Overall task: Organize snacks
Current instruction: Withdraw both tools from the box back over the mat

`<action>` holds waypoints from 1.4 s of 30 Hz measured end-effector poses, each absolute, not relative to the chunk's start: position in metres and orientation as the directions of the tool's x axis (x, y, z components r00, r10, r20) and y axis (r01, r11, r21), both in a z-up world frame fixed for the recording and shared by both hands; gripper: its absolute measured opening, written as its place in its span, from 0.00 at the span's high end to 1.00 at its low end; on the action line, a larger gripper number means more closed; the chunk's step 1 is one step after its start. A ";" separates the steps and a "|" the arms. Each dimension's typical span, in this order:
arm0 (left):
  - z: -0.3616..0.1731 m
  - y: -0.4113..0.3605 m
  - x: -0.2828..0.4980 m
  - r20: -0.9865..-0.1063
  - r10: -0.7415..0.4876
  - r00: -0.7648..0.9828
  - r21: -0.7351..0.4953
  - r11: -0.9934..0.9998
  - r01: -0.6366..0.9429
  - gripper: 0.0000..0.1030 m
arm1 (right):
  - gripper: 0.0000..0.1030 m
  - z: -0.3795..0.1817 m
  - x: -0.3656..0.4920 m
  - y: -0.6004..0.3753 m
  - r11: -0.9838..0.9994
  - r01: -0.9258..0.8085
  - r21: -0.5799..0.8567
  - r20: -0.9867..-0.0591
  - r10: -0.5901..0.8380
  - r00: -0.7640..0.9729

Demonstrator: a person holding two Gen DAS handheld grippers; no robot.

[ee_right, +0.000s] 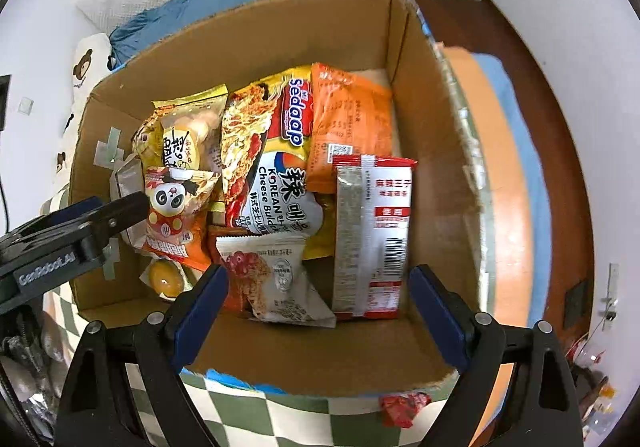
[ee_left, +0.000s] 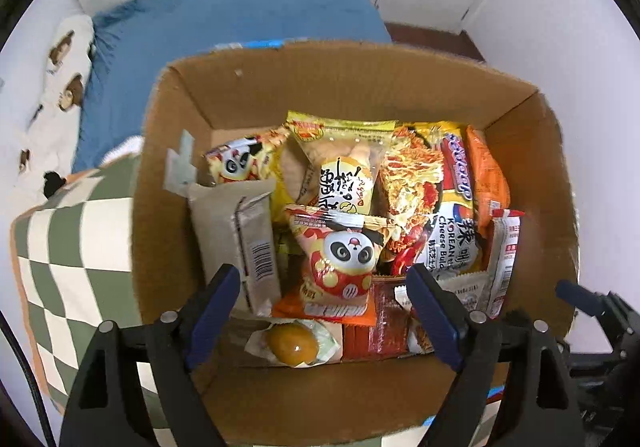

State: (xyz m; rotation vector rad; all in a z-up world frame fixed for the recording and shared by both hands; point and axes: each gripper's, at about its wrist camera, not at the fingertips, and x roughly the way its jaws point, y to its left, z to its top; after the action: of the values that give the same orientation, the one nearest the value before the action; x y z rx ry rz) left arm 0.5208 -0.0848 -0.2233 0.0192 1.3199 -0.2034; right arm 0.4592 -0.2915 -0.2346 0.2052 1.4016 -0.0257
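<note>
Most snacks sit in the box (ee_right: 420,95); one red packet (ee_right: 404,405) lies outside at 6 o'clock. Both tools, left tool (ee_left: 324,297) and right tool (ee_right: 318,297), are wide and hold nothing.

A checkered cushion (ee_right: 256,415) is carrying the cardboard box (ee_right: 328,347). A crumpled red wrapper (ee_right: 404,407) is lying on the cushion at the box's 5 o'clock, just beside its near wall.

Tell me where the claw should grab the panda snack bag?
Probably the crimped top edge of the panda snack bag, coming straight down from above. It lies on top of the pile in the cardboard box; that flat seam is thin, while the puffy middle might slip.
</note>
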 end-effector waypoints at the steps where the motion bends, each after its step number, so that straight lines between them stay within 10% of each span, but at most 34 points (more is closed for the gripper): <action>1: -0.220 -0.084 0.515 -0.958 -0.133 0.256 -0.093 0.983 0.161 0.18 | 0.09 -0.231 0.455 -0.291 0.983 0.136 0.119 -0.978 0.092 0.189; 19: -0.144 -0.085 0.407 -0.806 -0.118 0.581 -0.028 0.986 0.162 0.18 | 0.09 -0.153 0.378 -0.278 0.995 0.079 0.065 -0.889 0.022 0.457; 42: -0.147 -0.073 0.342 -0.809 -0.120 0.575 -0.053 0.990 0.131 0.17 | 0.06 -0.124 0.295 -0.302 0.968 0.163 0.190 -0.847 0.078 0.526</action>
State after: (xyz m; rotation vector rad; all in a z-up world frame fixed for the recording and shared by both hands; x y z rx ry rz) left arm 0.3421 -0.0732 -0.1469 0.0130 0.9468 -0.1473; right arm 0.2953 -0.3015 -0.1240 0.2593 1.0189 -0.0514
